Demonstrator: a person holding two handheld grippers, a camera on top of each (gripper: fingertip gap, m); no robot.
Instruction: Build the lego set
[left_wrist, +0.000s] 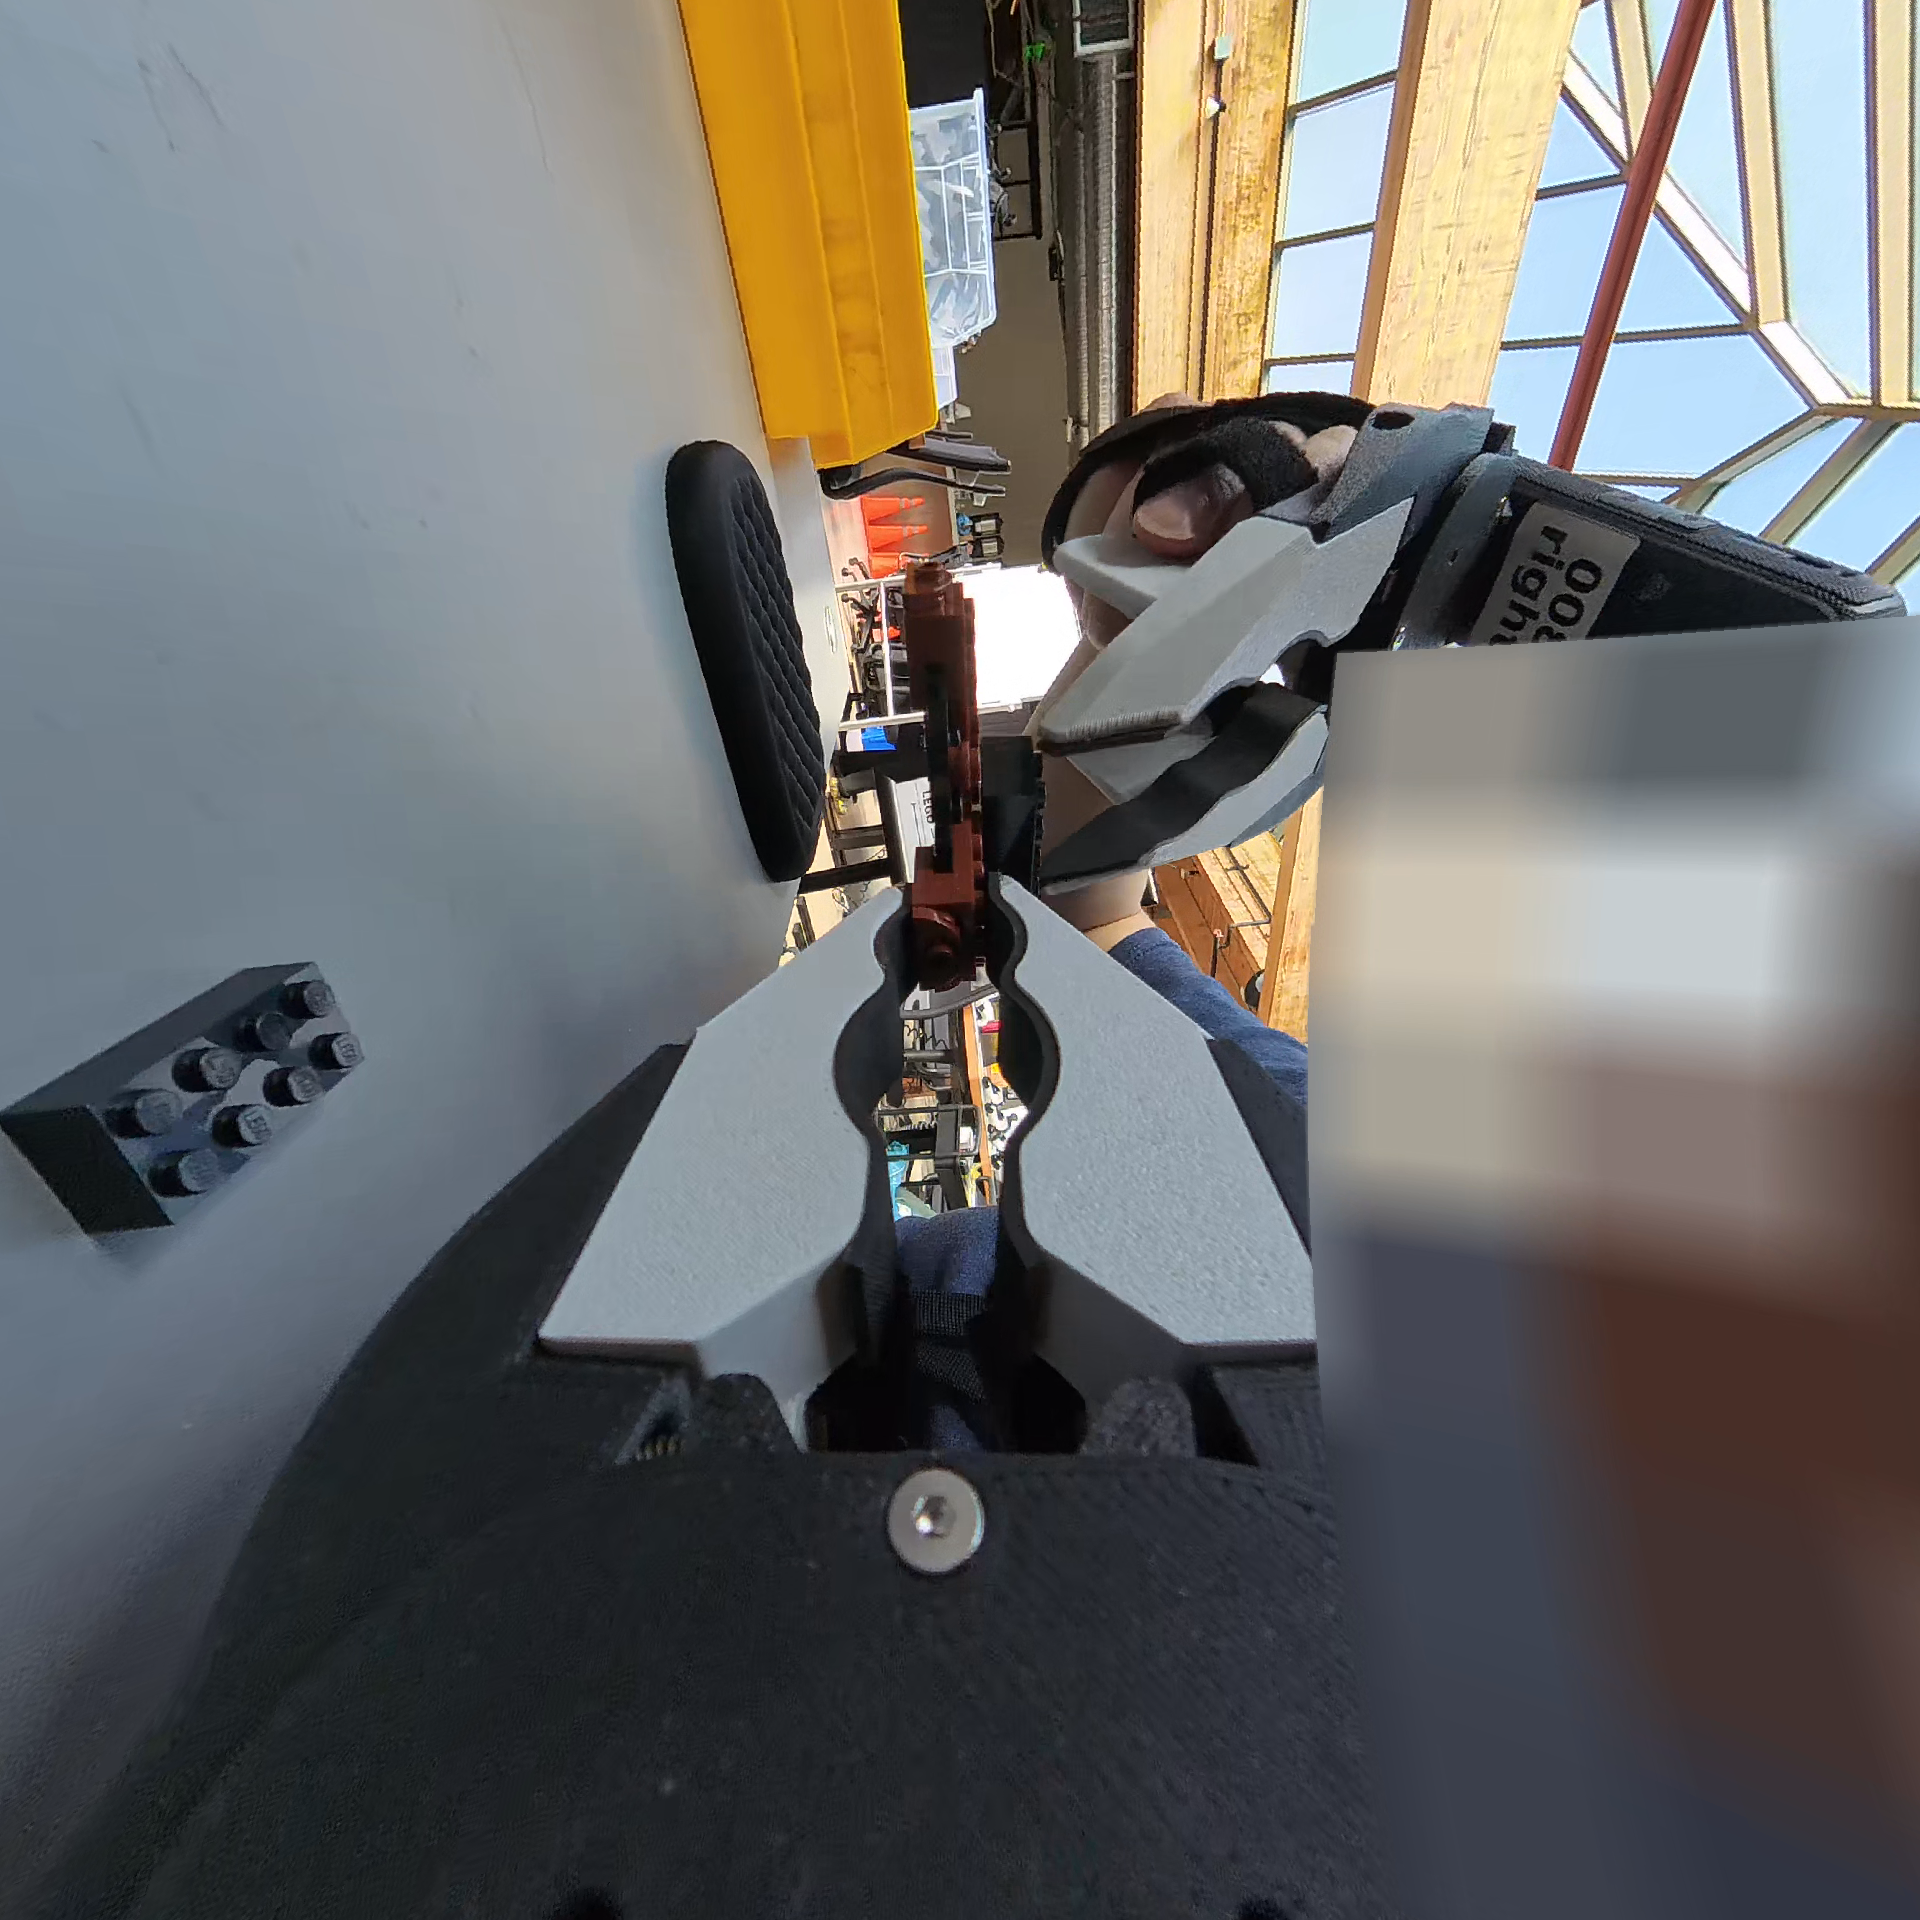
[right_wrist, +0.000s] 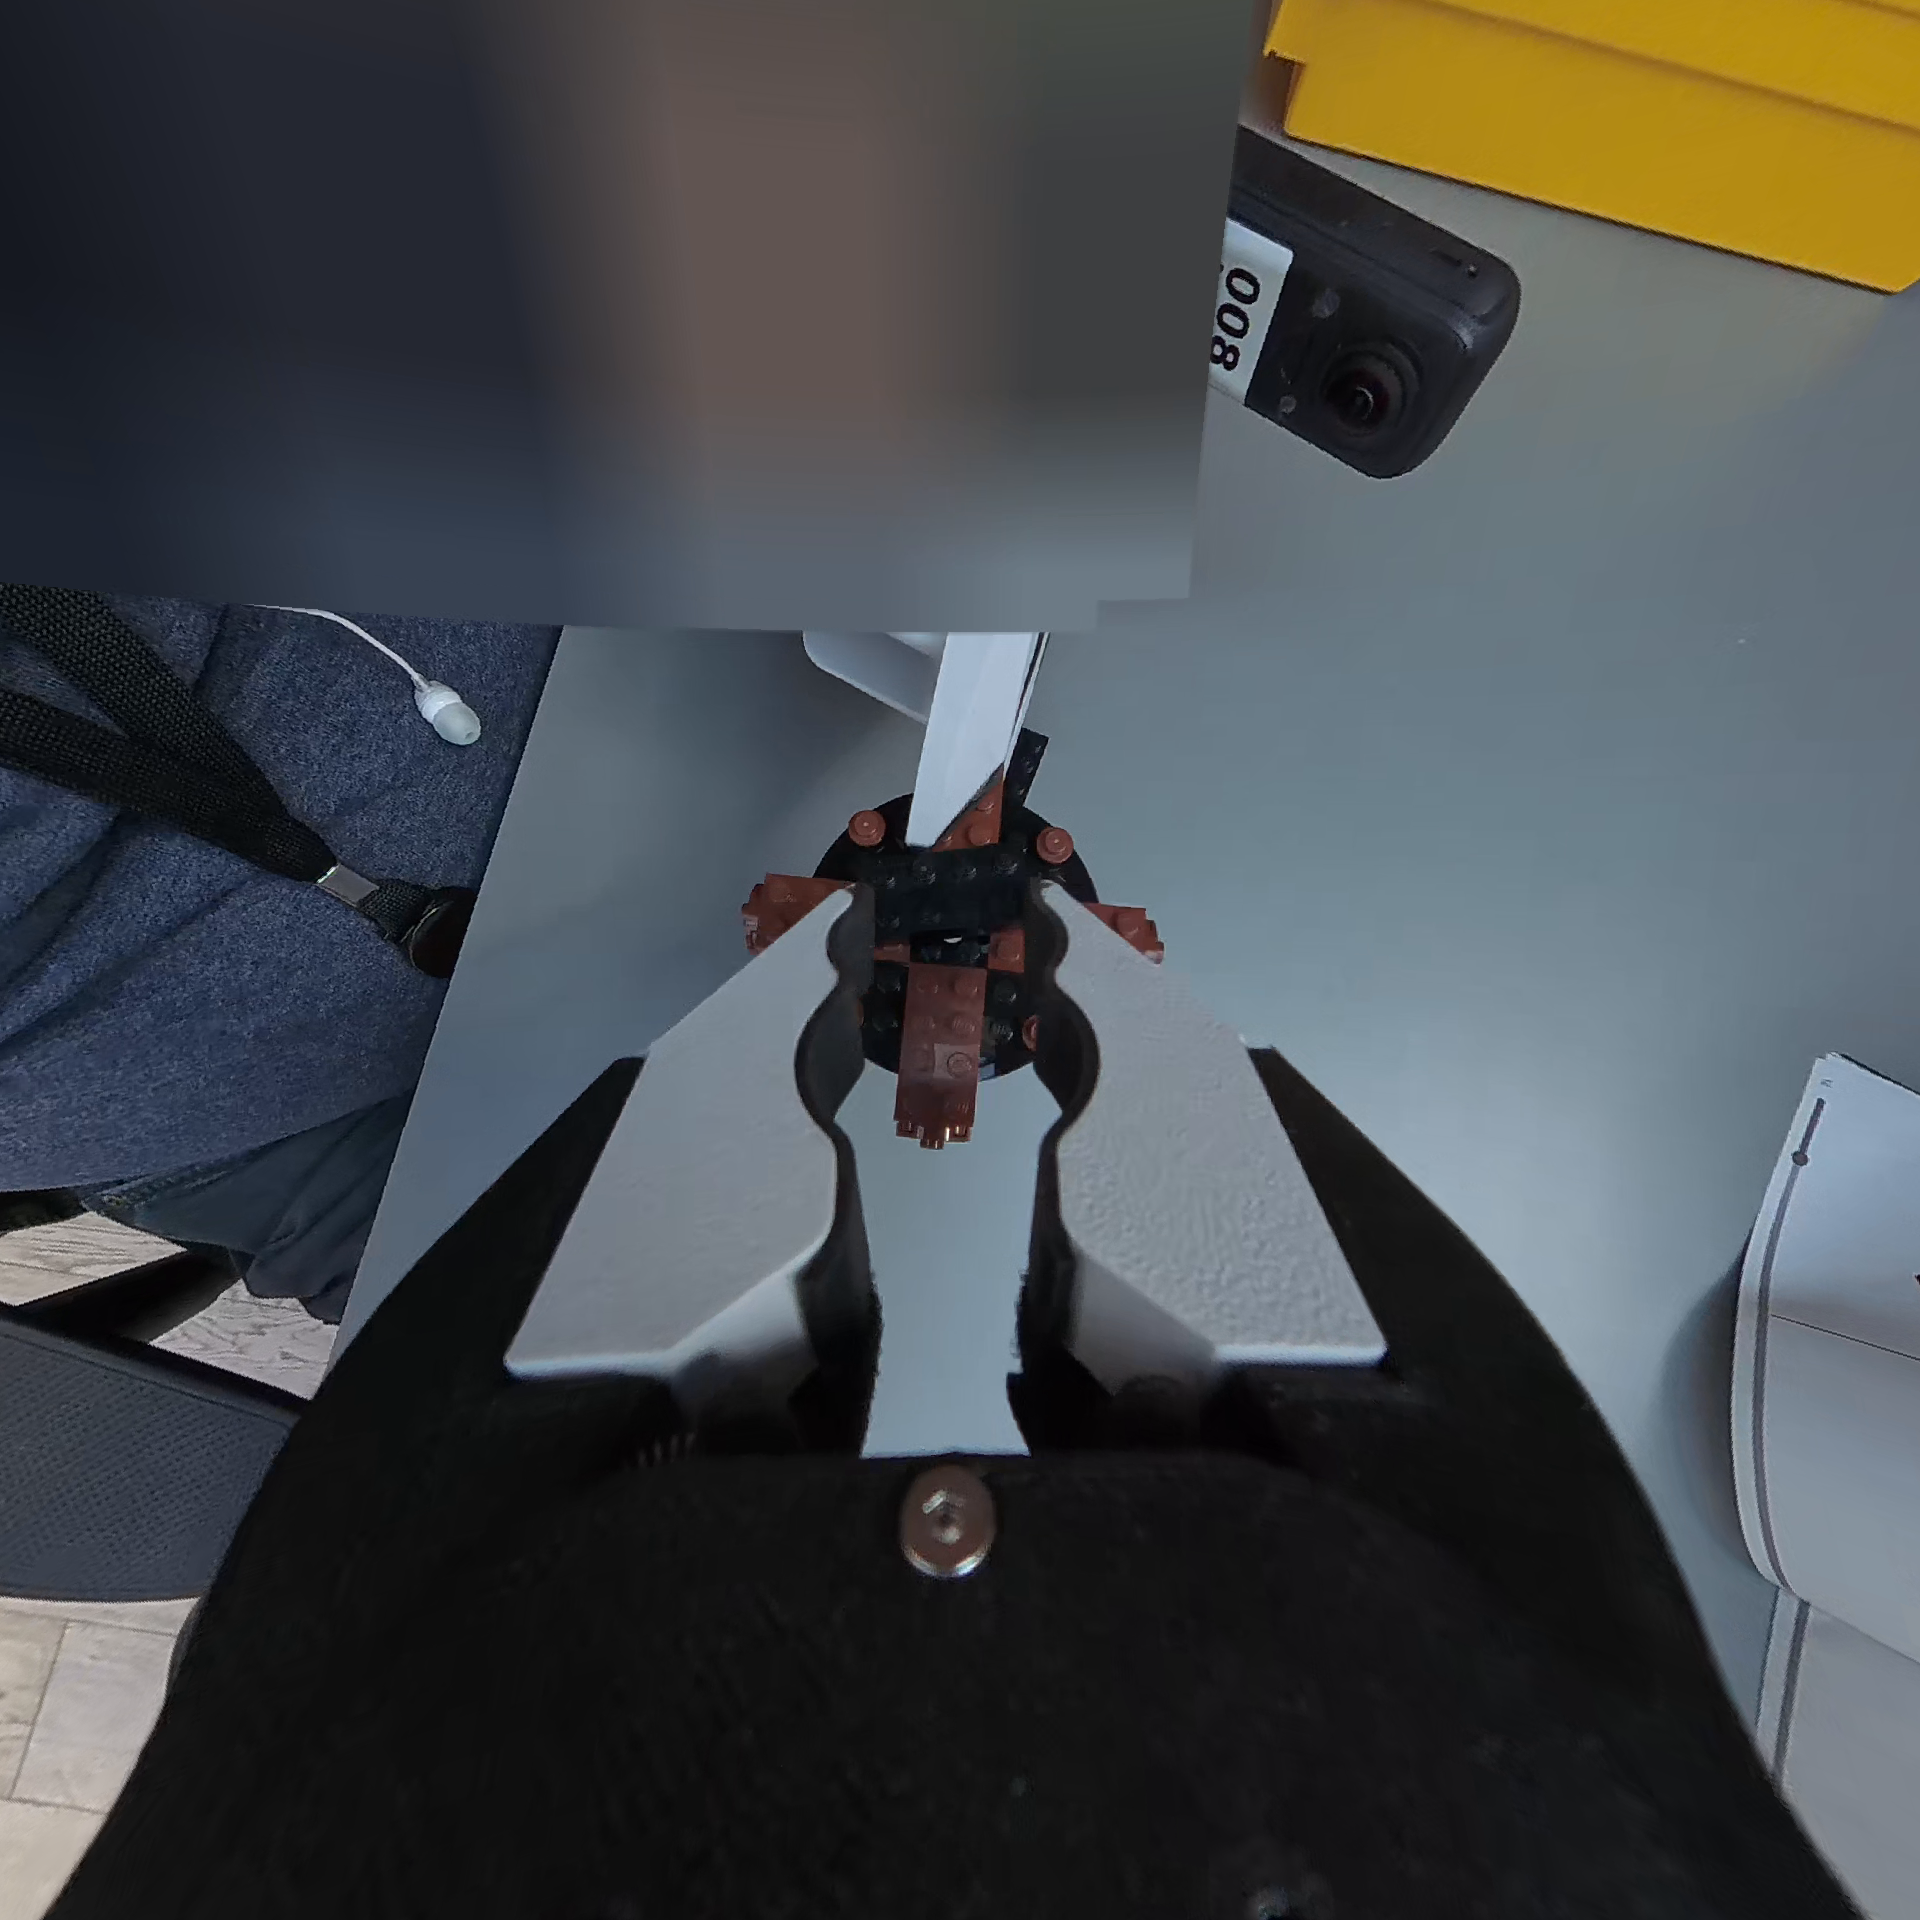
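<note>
**Brown-and-black model pinched at one edge, clear of the table**

Reddish-brown and black plates make up the lego model (left_wrist: 943, 790), which is held in the air above the grey table (left_wrist: 364, 520). In the left wrist view the left gripper (left_wrist: 948, 935) has its grey fingers closed on the model's near edge, with the model seen edge-on and running away from the camera. The right gripper (left_wrist: 1049, 805) comes in from the right, a gloved hand (left_wrist: 1195, 488) behind it; its fingers stand apart, with a small black plate (left_wrist: 1013, 805) of the model close by their tips.

In the right wrist view the right gripper (right_wrist: 945, 894) has its fingertips on either side of the model (right_wrist: 940, 956), seen face-on, but the pictures do not show whether they press on it.

A loose black brick (left_wrist: 197, 1091) lies on the table at the left. A yellow bin (left_wrist: 821, 208) stands at the far end, and white paper sheets (right_wrist: 1829, 1351) lie at the right.
</note>
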